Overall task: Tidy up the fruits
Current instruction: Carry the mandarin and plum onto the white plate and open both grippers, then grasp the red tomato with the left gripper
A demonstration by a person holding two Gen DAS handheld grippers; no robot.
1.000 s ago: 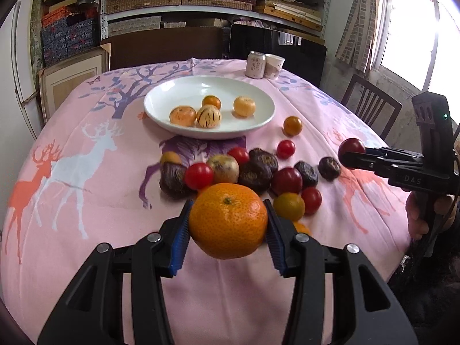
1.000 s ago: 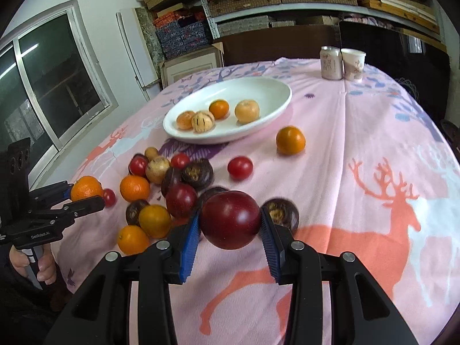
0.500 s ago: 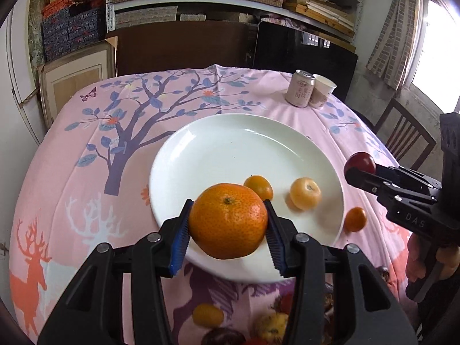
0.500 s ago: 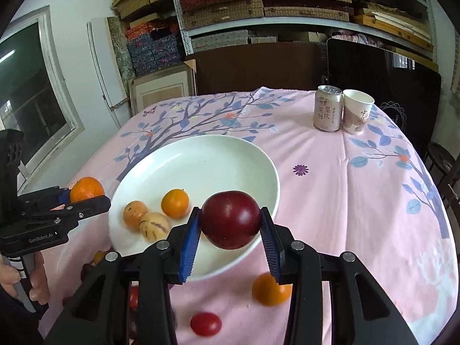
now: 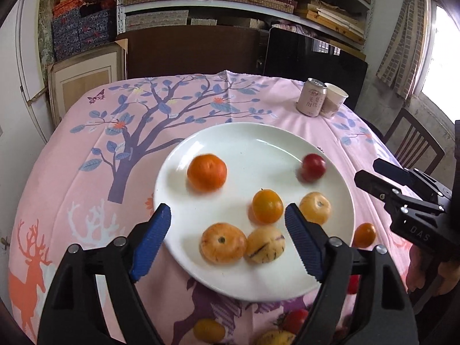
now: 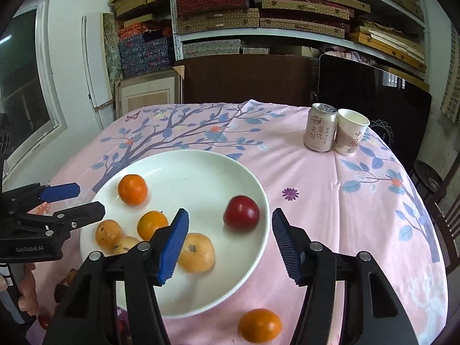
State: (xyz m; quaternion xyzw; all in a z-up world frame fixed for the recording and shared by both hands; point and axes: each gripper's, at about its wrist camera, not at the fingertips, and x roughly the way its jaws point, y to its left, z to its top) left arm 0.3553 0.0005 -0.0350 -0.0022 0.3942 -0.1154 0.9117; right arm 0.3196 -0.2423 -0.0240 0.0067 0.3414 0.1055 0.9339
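The white plate (image 5: pixel 258 138) sits near the middle of the pink-clothed counter (image 5: pixel 86 149), with bare cloth open on its far side up to the far edge and broad open room on the left in the left wrist view. At the far right corner a drink can (image 6: pixel 319 130) and a paper cup (image 6: pixel 350 135) stand touching each other, well apart from the plate.

Six fruits lie on the plate. The large orange tangerine (image 5: pixel 207 172) rests toward the far left of the dish, blurred at its edges, and the dark red plum (image 6: pixel 241 213) lies near the right rim, also blurred. The other four are a small orange fruit (image 5: pixel 267 205), a pale yellow one (image 5: pixel 315 207) just beside it, and two pale streaked fruits (image 5: pixel 222 243) that touch each other at the near rim.

The left tongs (image 5: pixel 227 240) have just been opening and now stand wide over the near rim with nothing pressed between their blue pads. The right tongs (image 6: pixel 230 244) have likewise been opening and gape over the right rim, the plum lying free beyond them.

Off the plate, one orange fruit (image 6: pixel 259 329) lies on the cloth just beside the right rim. Several more small red and yellow fruits (image 5: pixel 294 319) show past the near rim, partly hidden, so their count is unclear.
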